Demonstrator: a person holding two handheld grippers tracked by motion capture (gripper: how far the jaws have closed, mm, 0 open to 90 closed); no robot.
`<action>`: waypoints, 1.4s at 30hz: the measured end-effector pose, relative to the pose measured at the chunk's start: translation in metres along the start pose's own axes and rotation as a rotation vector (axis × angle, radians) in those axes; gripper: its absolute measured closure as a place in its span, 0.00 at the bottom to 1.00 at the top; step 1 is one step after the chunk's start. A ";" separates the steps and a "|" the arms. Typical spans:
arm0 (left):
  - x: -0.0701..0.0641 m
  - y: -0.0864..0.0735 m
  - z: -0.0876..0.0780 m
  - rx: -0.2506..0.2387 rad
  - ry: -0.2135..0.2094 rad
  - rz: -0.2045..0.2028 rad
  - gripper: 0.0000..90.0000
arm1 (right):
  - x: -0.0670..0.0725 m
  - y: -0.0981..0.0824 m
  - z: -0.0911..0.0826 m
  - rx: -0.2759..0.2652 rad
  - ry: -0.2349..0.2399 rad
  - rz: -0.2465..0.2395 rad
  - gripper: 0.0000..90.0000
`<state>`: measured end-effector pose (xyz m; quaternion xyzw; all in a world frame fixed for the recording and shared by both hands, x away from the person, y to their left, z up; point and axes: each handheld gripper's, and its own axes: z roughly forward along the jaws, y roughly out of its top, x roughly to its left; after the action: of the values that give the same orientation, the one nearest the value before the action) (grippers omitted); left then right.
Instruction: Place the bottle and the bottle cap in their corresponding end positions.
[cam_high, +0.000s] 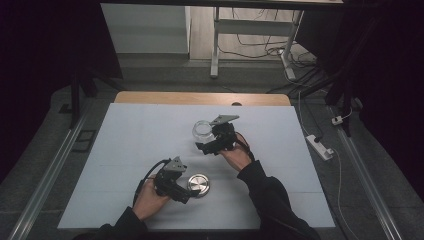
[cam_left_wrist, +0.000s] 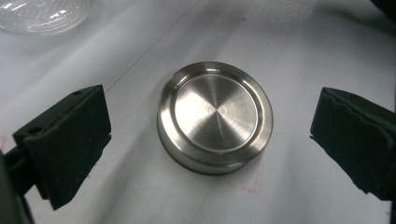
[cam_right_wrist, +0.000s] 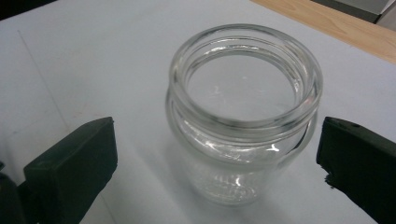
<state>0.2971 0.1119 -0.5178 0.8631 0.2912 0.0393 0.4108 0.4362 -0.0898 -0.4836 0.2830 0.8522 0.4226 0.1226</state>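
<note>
Left gripper (cam_high: 186, 192): jaws stand wide apart, gripping nothing; the steel lid (cam_left_wrist: 215, 122) lies flat on the white table (cam_high: 130, 145), centred between the pads and clear of both. Right gripper (cam_high: 206, 145): jaws likewise apart, nothing clamped; the open glass jar (cam_right_wrist: 243, 112) stands upright between its pads, touching neither. Judgement: lid and jar are separated and both set down, so the step in hand appears to be release. Any next move calls for lifting each claw straight clear, without nudging lid or jar.
</note>
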 end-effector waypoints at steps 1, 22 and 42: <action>0.000 0.000 -0.001 -0.003 -0.003 -0.006 0.00 | 0.001 0.000 -0.001 -0.003 0.003 0.002 0.00; 0.008 -0.009 -0.024 -0.011 -0.041 -0.033 0.00 | 0.027 -0.017 -0.025 0.005 0.038 -0.051 0.00; 0.005 -0.024 -0.046 -0.039 -0.023 -0.019 0.00 | 0.047 -0.034 -0.052 -0.011 0.044 -0.072 0.00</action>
<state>0.2764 0.1577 -0.5058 0.8524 0.2936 0.0311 0.4314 0.3617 -0.1131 -0.4772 0.2421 0.8620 0.4287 0.1207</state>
